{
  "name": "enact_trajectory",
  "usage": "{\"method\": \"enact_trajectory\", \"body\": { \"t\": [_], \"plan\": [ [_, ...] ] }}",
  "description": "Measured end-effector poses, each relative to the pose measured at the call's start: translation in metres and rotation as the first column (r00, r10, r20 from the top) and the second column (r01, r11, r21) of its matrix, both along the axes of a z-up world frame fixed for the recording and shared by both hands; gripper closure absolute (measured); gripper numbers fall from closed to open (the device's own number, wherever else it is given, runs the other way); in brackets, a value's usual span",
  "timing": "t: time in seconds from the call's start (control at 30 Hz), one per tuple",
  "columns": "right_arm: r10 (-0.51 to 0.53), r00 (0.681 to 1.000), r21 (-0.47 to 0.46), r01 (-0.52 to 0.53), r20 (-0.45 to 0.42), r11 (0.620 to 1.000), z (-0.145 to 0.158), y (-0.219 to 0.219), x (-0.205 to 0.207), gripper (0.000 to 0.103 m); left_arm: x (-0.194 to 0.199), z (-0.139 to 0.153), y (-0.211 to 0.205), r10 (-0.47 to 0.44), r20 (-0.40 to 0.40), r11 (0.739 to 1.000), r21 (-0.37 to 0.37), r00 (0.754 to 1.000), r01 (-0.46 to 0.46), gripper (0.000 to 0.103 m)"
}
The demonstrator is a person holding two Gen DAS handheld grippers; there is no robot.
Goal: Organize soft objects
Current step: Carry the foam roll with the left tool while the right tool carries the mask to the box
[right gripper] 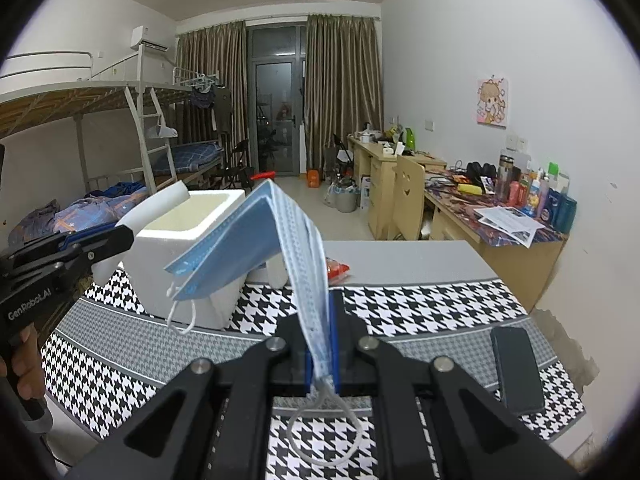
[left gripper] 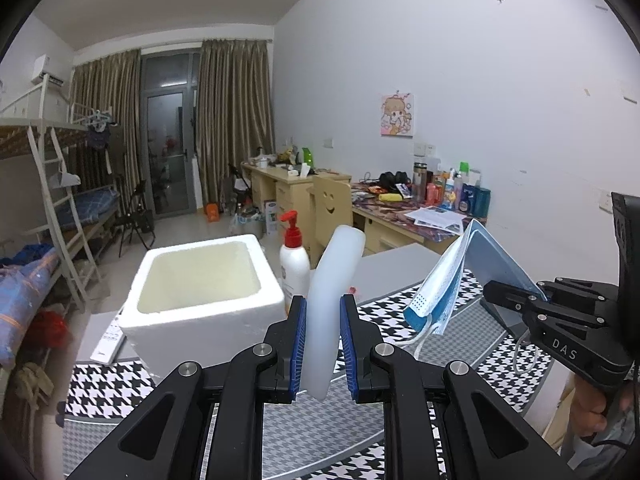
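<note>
My left gripper (left gripper: 323,304) is shut on a white, bendy slab (left gripper: 338,264) that stands up between the blue pads, above the table. Just left of it sits an open white foam box (left gripper: 208,320), which looks empty inside. My right gripper (right gripper: 320,312) is shut on a stack of blue face masks (right gripper: 240,240); the stack folds over to the left and an ear loop (right gripper: 324,420) dangles below. In the left wrist view the right gripper (left gripper: 490,292) holds the masks (left gripper: 440,288) at the right. The right wrist view shows the left gripper (right gripper: 120,236) with the slab (right gripper: 160,204) in front of the box (right gripper: 160,272).
A black-and-white houndstooth cloth (left gripper: 104,392) covers the table. A red-capped pump bottle (left gripper: 294,268) stands behind the box and a white remote (left gripper: 110,340) lies at its left. A dark phone (right gripper: 516,368) lies at the right, a red packet (right gripper: 336,270) farther back.
</note>
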State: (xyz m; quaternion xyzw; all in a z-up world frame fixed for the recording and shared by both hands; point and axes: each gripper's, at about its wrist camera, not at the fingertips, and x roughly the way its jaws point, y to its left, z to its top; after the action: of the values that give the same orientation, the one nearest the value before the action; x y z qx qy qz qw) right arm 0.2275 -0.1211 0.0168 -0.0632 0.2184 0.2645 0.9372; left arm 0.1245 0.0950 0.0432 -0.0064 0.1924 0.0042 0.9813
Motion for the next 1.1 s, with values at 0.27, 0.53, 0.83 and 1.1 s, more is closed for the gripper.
{"method": "enact_trajectory", "body": {
  "t": [0.27, 0.53, 0.83, 1.1],
  "plan": [
    [0.016, 1.000, -0.004, -0.016, 0.019, 1.000, 0.008, 0.016, 0.005, 0.093, 0.004, 0.009, 0.015, 0.048, 0.018, 0.999, -0.002, 0.999, -0.048, 0.085],
    [0.038, 0.999, 0.003, -0.038, 0.026, 0.999, 0.016, 0.032, 0.011, 0.093, 0.010, 0.017, 0.027, 0.084, 0.023, 0.996, 0.005, 0.996, -0.084, 0.085],
    [0.069, 0.998, 0.012, -0.069, 0.003, 0.998, 0.025, 0.055, 0.023, 0.093, 0.021, 0.028, 0.049, 0.151, 0.035, 0.989, -0.007, 0.988, -0.151, 0.085],
    [0.095, 0.995, -0.008, -0.095, 0.016, 0.995, 0.034, 0.082, 0.029, 0.093, 0.034, 0.028, 0.061, 0.196, 0.027, 0.981, -0.019, 0.980, -0.195, 0.085]
  ]
}}
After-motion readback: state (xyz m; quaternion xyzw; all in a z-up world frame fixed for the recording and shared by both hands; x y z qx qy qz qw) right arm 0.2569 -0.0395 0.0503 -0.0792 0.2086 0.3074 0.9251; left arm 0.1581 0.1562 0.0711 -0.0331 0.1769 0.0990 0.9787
